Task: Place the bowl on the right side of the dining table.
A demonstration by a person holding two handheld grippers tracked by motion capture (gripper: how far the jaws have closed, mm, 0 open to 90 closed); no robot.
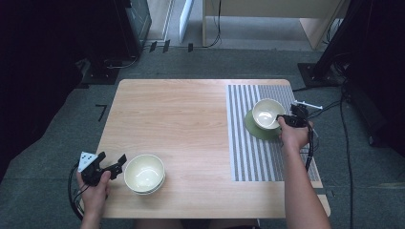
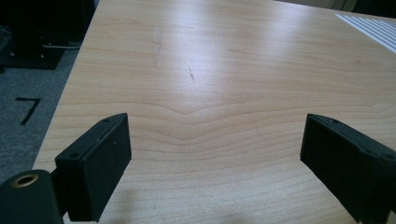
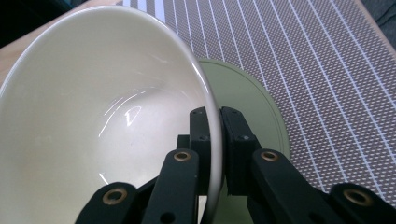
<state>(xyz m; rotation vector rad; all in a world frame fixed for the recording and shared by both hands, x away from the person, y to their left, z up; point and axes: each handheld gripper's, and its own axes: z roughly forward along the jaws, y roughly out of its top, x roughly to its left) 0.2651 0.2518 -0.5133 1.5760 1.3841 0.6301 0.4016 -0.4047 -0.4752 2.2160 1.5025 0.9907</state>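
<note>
Grey carpet surrounds the worktop point(image 1: 191, 124), a pale wood slab with rounded corners and a wavy grain. Beyond its far edge stand the legs of a light wooden desk point(image 1: 315, 24), and dark equipment fills the room's left and right sides, with cables point(image 1: 344, 119) trailing over the floor on the right. A black tape mark point(image 1: 101, 111) lies on the carpet to the left of the worktop.

Over the right part of the wood lies a grey mat point(image 1: 260, 138) with thin white stripes, running from the far edge toward the near one. On the mat's far half sits a green saucer point(image 1: 253, 128).

My right jaws point(image 3: 219, 140) are pinched tight on the rim of a cream bowl point(image 3: 102, 107), one pad inside and one outside the wall. The bowl is tilted over the saucer; whether it touches the saucer I cannot tell. In the high view my right hand point(image 1: 293, 136) sits just right of it.

My left jaws point(image 2: 215, 154) stand wide apart with nothing between them, just bare wood below. They are at the near left corner, just beside a stack of bowls point(image 1: 144, 173) of the same cream colour, well apart from the mat.
</note>
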